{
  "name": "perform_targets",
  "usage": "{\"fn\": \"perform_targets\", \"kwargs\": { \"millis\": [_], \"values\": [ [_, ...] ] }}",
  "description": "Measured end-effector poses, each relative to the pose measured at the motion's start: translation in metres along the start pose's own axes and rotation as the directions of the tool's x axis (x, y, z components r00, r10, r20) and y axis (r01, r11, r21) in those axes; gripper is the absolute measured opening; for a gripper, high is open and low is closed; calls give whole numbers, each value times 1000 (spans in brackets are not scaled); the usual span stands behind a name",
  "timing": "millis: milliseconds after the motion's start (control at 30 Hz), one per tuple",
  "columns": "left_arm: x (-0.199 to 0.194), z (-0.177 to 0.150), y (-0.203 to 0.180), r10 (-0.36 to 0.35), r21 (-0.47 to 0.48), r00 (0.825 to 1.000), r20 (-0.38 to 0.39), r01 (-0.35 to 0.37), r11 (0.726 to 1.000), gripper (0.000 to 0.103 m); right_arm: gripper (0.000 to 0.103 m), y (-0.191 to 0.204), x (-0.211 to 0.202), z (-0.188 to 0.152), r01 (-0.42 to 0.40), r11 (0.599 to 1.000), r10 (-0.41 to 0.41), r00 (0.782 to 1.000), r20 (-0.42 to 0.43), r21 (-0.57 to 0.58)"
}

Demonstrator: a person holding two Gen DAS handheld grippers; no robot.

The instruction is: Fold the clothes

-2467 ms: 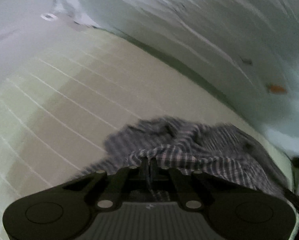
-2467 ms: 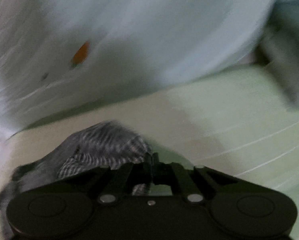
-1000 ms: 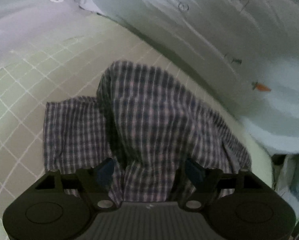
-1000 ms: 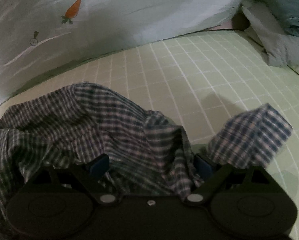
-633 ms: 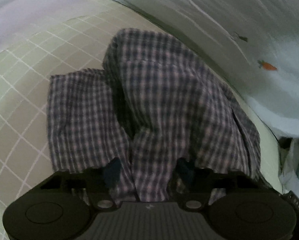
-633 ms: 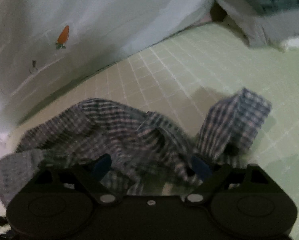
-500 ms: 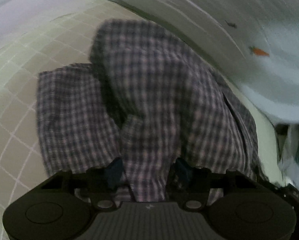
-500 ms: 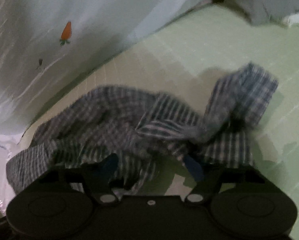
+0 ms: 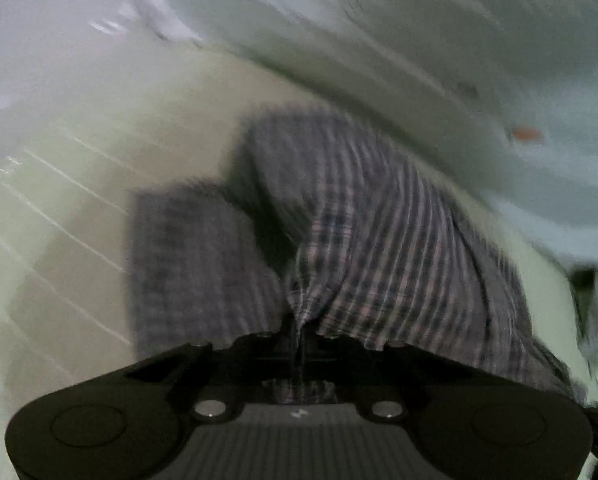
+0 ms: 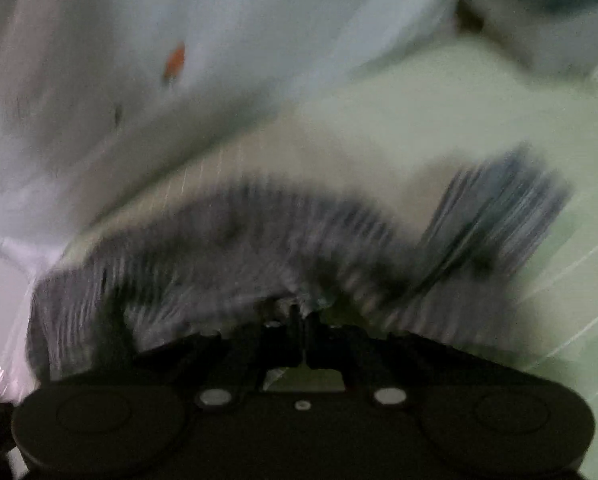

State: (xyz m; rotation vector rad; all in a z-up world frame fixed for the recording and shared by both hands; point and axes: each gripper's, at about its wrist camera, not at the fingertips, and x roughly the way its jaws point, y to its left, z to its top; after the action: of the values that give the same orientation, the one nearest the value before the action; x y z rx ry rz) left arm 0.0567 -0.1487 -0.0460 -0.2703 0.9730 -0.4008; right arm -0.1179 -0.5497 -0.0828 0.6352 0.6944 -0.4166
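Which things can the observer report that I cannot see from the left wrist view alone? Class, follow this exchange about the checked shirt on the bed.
Operator: My left gripper is shut on the checked shirt. Is the right one?
Observer: Yes, the right gripper is shut on the shirt's edge, though the view is blurred.
Operator: Anything on its far right side?
Observer: A loose flap of shirt stands up from the green sheet.
Operator: Anything else on the bed?
Observer: Grey bedding is piled at the top right.
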Motion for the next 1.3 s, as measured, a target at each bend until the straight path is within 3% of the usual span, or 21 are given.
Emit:
{"fn": "perform_targets", "kwargs": {
  "millis": [167, 267, 333, 367, 400, 433, 500, 567, 600, 733, 933, 1067, 1200, 1233, 1300],
  "values": [
    [-59, 33, 9, -1, -20, 986, 164, 5, 1000, 2, 1, -3, -73, 44, -13, 1000, 16, 980, 197, -12],
    [-57, 52, -16, 9, 71, 974, 227, -26, 997, 4, 1, 22, -77, 59, 28, 993, 3, 966, 259, -114],
    [-41, 60, -24, 35, 116, 972, 232, -63, 991, 11, 10, 23, -53, 63, 37, 993, -11, 976, 217, -113],
    [-27, 59, -23, 70, 111, 981, 183, -91, 990, 22, 17, 23, -41, 64, 41, 993, -18, 980, 196, -112],
    [-13, 58, -21, 104, 107, 985, 134, -119, 987, 25, 33, 18, -29, 62, 38, 995, -24, 988, 151, -88],
    [-1, 56, -19, 133, 102, 987, 90, -142, 985, 28, 40, 14, -16, 59, 36, 997, -29, 994, 105, -63],
    [-3, 40, -8, 126, 78, 990, 68, -131, 988, 37, 43, 7, -10, 45, 49, 998, -47, 997, 61, -40],
    [-8, 25, 3, 123, 54, 991, 56, -126, 991, 64, 52, 5, -6, 27, 53, 998, -52, 998, 32, -33],
    [-12, 17, 9, 126, 37, 991, 46, -128, 991, 67, 60, 3, -4, 19, 59, 998, -58, 998, 22, -18],
    [-24, -9, 33, 129, -29, 992, -10, -129, 991, 68, 65, -3, 4, -3, 73, 997, -72, 997, -24, 35],
    [-26, -24, 52, 115, -92, 990, -78, -122, 988, 68, 75, -3, 3, -7, 121, 992, -121, 993, -17, 25],
    [-23, -37, 45, 132, -26, 985, -110, -136, 990, 68, 76, -1, 6, -23, 154, 988, -155, 985, -74, -20],
    [-15, -57, 35, 141, 76, 977, -157, -130, 989, 66, 79, 5, 12, -44, 126, 989, -136, 982, -131, -77],
    [-12, -60, 32, 143, 104, 976, -167, -127, 986, 64, 79, 9, 15, -47, 108, 990, -121, 983, -139, -95],
    [-7, -63, 29, 149, 148, 974, -170, -124, 981, 49, 76, 16, 21, -53, 71, 989, -91, 984, -156, -129]
  ]
}}
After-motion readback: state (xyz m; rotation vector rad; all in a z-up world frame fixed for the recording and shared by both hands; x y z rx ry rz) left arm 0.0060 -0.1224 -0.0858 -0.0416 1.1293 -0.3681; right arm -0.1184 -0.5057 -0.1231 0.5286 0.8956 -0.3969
